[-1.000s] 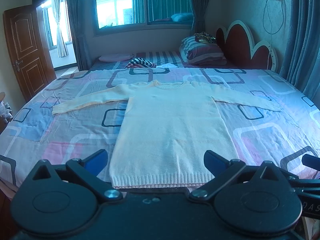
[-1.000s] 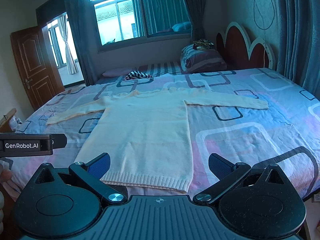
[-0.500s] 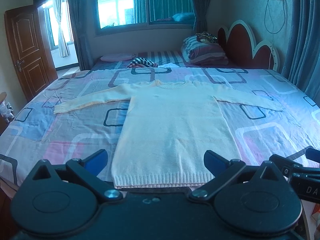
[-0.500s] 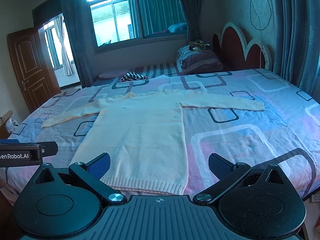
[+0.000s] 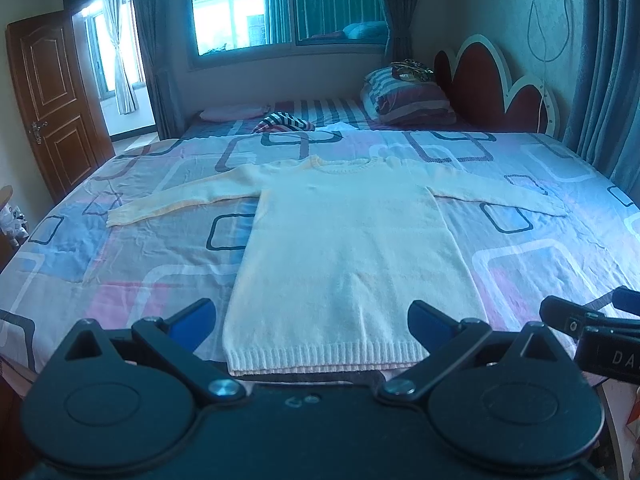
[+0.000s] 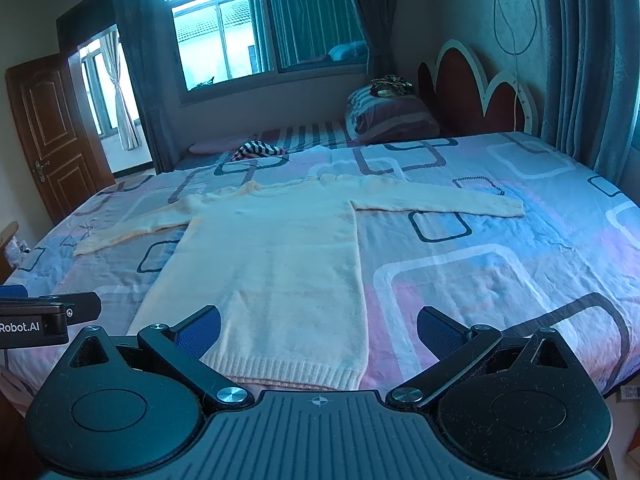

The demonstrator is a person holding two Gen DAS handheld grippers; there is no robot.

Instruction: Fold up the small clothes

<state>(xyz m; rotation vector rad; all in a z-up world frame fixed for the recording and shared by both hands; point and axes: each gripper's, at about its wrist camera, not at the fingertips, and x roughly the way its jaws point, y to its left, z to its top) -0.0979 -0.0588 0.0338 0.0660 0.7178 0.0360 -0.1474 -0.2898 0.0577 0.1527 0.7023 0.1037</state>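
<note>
A cream knitted sweater (image 5: 344,248) lies flat and face up on the bed, both sleeves spread out sideways, ribbed hem nearest me. It also shows in the right wrist view (image 6: 276,264). My left gripper (image 5: 312,320) is open and empty, hovering just before the hem. My right gripper (image 6: 318,326) is open and empty, in front of the hem's right corner. Each gripper's body shows at the edge of the other's view.
The bed (image 5: 120,264) has a sheet with a square pattern. Striped pillows (image 5: 408,96) and a striped cloth (image 5: 284,124) lie at the far side by the red headboard (image 5: 480,80). A wooden door (image 5: 48,104) is at the left, curtains at the right.
Both grippers have drifted slightly; the right one moved right and closer, so the sweater sits further left in its view. The sweater has not moved.
</note>
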